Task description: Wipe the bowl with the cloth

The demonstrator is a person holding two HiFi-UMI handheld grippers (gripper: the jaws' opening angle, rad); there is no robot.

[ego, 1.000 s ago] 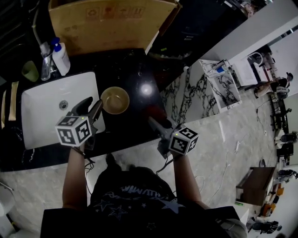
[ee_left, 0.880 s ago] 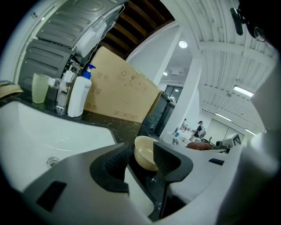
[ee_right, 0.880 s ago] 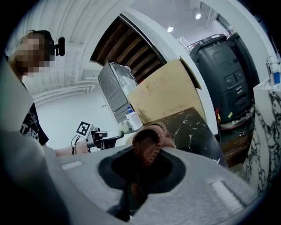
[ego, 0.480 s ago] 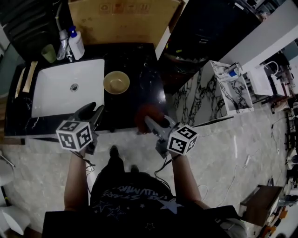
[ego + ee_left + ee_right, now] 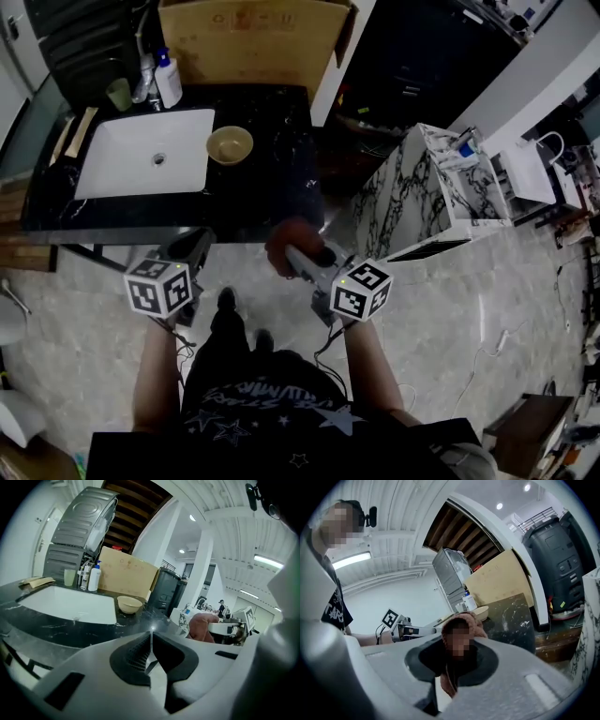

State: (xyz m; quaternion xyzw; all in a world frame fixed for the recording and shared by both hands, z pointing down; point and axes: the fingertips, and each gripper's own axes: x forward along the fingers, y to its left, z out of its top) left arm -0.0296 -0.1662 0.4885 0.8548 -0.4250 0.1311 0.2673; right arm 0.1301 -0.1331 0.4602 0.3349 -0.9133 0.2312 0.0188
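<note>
Both grippers now hang farther back from the bowl; left gripper has just closed its jaws together (nothing between), right gripper pinches the cloth.

readable text: none | T-shirt: pale lettering and stars — too blurred to read | cardboard box: faint printed marks, illegible | left marker cube, right marker cube: black-and-white square codes — no letters

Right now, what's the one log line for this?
left gripper: jaws just closing, nothing between | right gripper: holding cloth | bowl: on counter, untouched
</note>
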